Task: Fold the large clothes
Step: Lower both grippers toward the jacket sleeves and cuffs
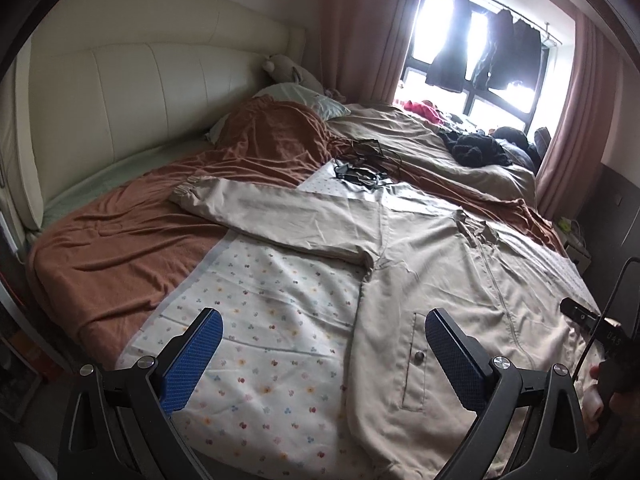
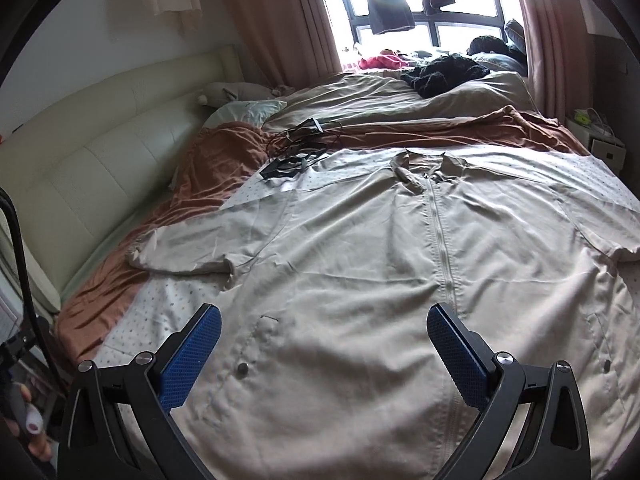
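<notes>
A large beige zip-front jacket lies spread flat, front up, on a white dotted sheet on the bed. Its left sleeve stretches out sideways toward the headboard. My left gripper hovers open above the jacket's left hem edge, near the snap pocket. Over the lower front of the jacket my right gripper hangs open, left of the zipper. Neither holds cloth. The right gripper's body shows at the right edge of the left wrist view.
A rust-brown blanket covers the bed's left and far parts, against a cream padded headboard. Black cables and a device lie beyond the jacket's shoulder. A tan duvet, dark clothes, pillows and a window with hanging garments lie farther off.
</notes>
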The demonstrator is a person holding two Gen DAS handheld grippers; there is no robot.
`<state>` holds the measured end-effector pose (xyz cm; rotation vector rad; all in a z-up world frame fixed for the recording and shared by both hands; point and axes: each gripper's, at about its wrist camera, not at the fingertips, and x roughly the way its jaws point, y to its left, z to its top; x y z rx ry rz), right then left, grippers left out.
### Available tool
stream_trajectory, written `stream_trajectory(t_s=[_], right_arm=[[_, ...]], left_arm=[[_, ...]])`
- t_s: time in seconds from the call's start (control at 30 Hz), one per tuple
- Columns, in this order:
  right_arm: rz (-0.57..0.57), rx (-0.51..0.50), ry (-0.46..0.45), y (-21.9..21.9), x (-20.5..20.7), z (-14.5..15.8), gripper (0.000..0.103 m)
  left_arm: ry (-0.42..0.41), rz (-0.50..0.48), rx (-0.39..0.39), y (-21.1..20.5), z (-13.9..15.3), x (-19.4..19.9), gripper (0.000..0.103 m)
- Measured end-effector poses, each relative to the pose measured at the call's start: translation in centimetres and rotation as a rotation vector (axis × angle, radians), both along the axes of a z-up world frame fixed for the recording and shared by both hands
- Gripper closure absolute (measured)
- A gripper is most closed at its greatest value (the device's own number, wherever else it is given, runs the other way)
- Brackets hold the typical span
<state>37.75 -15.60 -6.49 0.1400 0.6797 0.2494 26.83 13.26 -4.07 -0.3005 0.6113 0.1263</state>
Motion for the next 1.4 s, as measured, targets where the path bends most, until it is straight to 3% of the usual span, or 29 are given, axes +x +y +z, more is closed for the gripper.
stream_trajectory(t_s=[0.1, 0.33, 0.43, 0.63, 0.8, 1.0, 1.23, 1.4], right_arm=[[0.000, -0.015, 0.003, 1.3, 2.1, -0.2, 0.000], [-0.004, 0.028, 0.038, 3.3, 7.0, -1.1, 0.000], [-0.009, 0.047, 0.053, 4.2, 9.3, -1.5, 0.000], [0.000, 0.073, 0.087, 6.5, 12.9, -2.8, 0.005], [0.029, 0.088, 0.128, 8.5, 15.3, -4.5, 0.018], [0.053, 0.125, 0.187, 10.1, 18.4, -6.3, 0.040], [0.082, 0.183, 0.268, 12.1, 21.4, -8.9, 0.062], [0.096, 0.221, 0.332, 13.3, 23.1, -11.2, 0.082]], left_arm=[[0.015, 0.027, -0.030, 1.5, -0.3, 1.8, 0.001], [0.040, 0.077, -0.017, 4.4, -1.0, 5.8, 0.002], [0.058, 0.095, -0.020, 5.9, -1.5, 7.6, 0.007], [0.087, 0.152, -0.105, 10.2, -3.9, 11.1, 0.023], [0.114, 0.196, -0.149, 13.5, -6.3, 14.1, 0.042], [0.131, 0.253, -0.212, 17.3, -8.5, 17.3, 0.055], [0.137, 0.322, -0.356, 21.4, -10.6, 20.6, 0.060], [0.174, 0.352, -0.387, 23.0, -12.6, 23.6, 0.060]])
